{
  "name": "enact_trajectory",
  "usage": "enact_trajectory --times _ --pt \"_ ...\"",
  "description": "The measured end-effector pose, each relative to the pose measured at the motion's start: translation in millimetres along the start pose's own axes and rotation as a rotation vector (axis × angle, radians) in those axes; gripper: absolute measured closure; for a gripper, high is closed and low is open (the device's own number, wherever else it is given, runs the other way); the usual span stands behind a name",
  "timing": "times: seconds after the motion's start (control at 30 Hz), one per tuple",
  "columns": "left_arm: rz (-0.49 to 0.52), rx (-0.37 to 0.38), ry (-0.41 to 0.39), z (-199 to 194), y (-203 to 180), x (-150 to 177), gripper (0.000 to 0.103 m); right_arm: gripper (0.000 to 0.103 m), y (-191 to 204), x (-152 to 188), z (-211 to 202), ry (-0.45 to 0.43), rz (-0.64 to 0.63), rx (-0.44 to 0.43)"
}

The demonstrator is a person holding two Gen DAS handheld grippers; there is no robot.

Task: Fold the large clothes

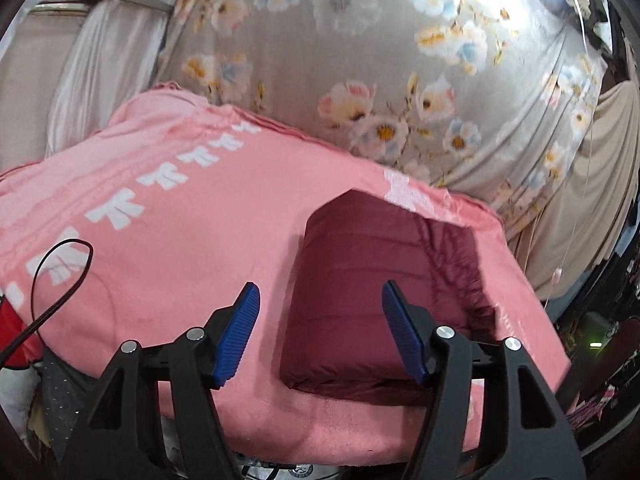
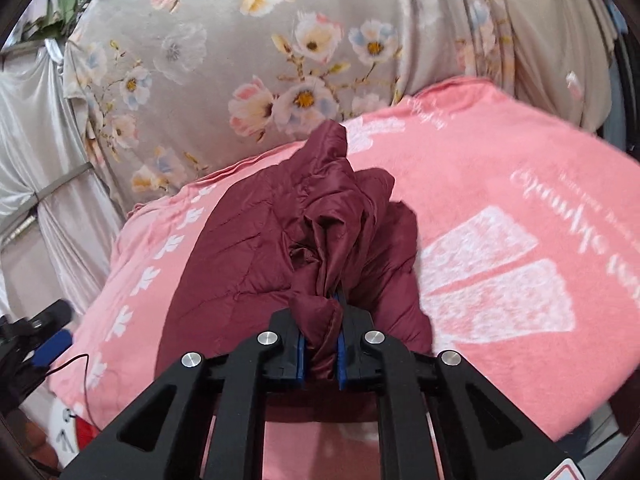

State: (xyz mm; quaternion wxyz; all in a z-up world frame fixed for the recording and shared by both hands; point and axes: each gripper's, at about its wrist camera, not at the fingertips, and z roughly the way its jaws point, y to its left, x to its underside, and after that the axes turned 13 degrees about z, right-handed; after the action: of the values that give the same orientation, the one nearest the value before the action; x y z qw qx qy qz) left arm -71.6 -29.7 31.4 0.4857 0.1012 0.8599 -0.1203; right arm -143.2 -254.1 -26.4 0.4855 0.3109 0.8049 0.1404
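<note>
A dark red quilted jacket (image 1: 360, 292) lies folded into a thick block on a pink blanket (image 1: 168, 216). In the left wrist view my left gripper (image 1: 318, 300) hovers above the block's near end, open, with nothing between its blue pads (image 1: 240, 332). In the right wrist view my right gripper (image 2: 320, 340) is shut on a bunched fold of the jacket (image 2: 256, 256), lifting that fold off the block so the cloth rises in a crumpled peak. The left gripper's black body (image 2: 36, 336) shows at the left edge there.
A grey floral sheet (image 1: 360, 60) hangs behind the pink blanket (image 2: 500, 168). Silvery curtain cloth (image 2: 36, 128) is at the left. A thin black cable (image 1: 60, 276) loops over the blanket's left side. Dark clutter (image 1: 608, 340) stands beyond the blanket's right edge.
</note>
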Motion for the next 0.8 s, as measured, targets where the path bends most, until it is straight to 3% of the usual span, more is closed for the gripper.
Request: enact_trajectory --times 0.2,0.33,0.53,0.8 --pt "0.06 0.084 0.131 55 -26 20 0.048 0.094 -30 19 14 0.067 0.016 0.095" --pt "0.089 0.09 0.247 86 -36 39 0.049 0.093 -42 28 28 0.095 0.02 0.131" --pt "0.169 0.029 0.27 100 -46 54 0.049 0.092 -48 42 45 0.099 -0.024 0.162" --pt "0.196 -0.002 0.29 111 -48 61 0.049 0.086 -37 50 44 0.045 -0.157 0.208"
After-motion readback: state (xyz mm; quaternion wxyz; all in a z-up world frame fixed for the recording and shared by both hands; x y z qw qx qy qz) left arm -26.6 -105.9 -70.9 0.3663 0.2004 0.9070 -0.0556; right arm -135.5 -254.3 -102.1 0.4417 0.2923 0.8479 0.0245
